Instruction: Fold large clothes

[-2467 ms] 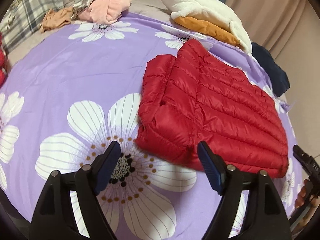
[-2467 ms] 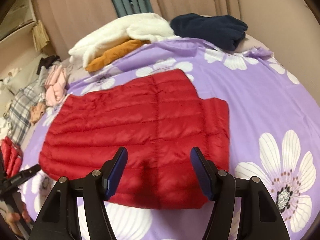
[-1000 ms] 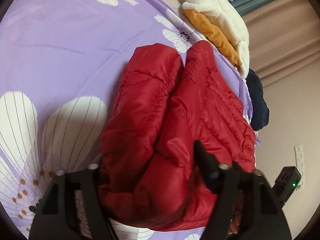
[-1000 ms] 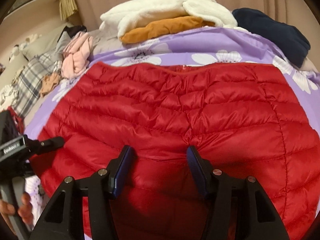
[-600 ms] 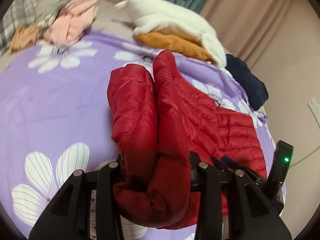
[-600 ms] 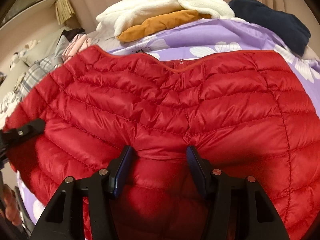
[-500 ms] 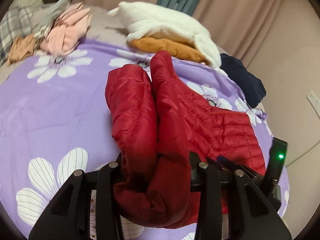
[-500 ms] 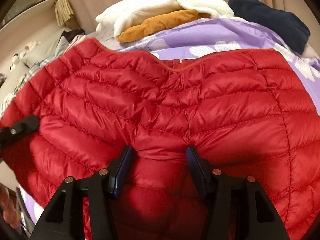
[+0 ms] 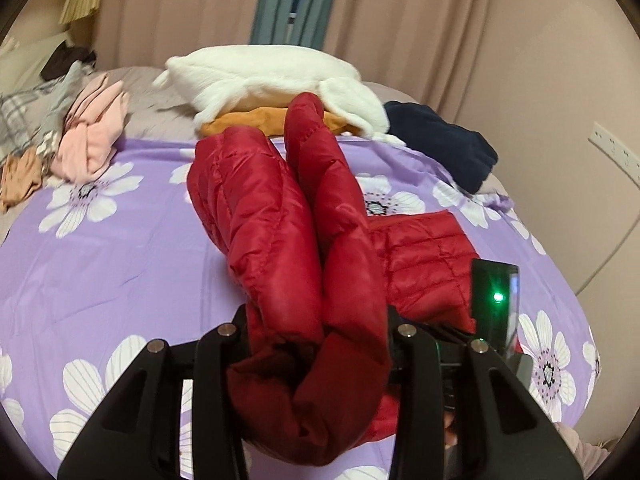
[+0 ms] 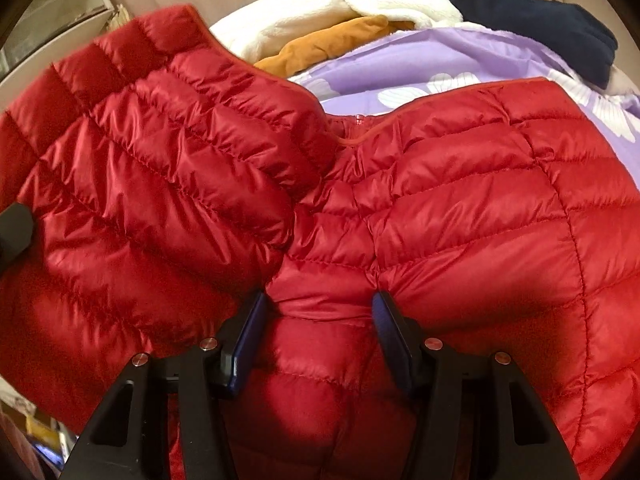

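Since half a second ago you have raised the left side of the red puffer jacket (image 9: pixel 280 240) higher, and in the right wrist view its lifted panel now hangs over the near half instead of lying level with it.

Closest to you, your left gripper (image 9: pixel 316 344) is pinching a thick bunched roll of the jacket between its black fingers (image 9: pixel 218 364); the fabric fills the whole gap and spills down in front of it. Your right gripper (image 10: pixel 318 320) is likewise clamped on a gathered fold of the jacket (image 10: pixel 460 208), with the blue pads (image 10: pixel 244 344) pressing in from either side. Part of that right gripper, with a green light on it, shows just right of the left one in the left wrist view.

Beyond your grips, two padded lobes of the jacket stand up and away from the left gripper, while the rest of the jacket lies flat on the purple flowered bedspread (image 9: pixel 120 248) to the right.

Farther off, at the bedspread's far edge, a white fleece (image 9: pixel 272 84) rests on top of an orange garment (image 9: pixel 248 120). A navy garment (image 9: pixel 440 144) lies just to its right, and a pink garment (image 9: pixel 92 136) sits well to the left. Beige curtains (image 9: pixel 400 20) close off the back.
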Demonstrator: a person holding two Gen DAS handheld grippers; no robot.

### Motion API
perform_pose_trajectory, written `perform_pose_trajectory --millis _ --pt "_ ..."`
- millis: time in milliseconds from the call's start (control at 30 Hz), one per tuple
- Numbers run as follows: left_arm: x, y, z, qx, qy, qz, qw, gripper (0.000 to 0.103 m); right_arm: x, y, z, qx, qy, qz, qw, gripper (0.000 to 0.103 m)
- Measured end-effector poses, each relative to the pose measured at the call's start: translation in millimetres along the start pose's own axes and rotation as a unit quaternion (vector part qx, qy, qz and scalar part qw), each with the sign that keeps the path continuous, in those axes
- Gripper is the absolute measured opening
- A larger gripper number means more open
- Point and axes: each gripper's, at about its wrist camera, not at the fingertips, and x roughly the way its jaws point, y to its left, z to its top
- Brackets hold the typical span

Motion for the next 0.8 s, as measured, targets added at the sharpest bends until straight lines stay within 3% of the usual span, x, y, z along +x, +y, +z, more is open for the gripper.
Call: perform_pose_trajectory --millis 400,633,700,800 --pt "19.5 -43.8 5.0 0.046 0.020 -0.021 0.9985 0.040 0.4 -22.6 6.2 0.051 0.000 0.062 0.997 0.057" --pt "27.5 -57.5 5.5 0.064 0.033 -0.021 0.9972 0.042 -0.7 -51.0 17.5 0.125 0.019 0.143 0.982 0.057" --pt "30.3 -57.4 5.6 0.064 0.036 -0.018 0.9972 0.042 -8.6 -55.5 18.3 0.137 0.012 0.145 0.980 0.057" --pt "33.1 -57.7 5.1 0.065 0.039 -0.015 0.9971 0.042 -27.1 -53.1 19.5 0.107 -0.004 0.116 0.987 0.057"
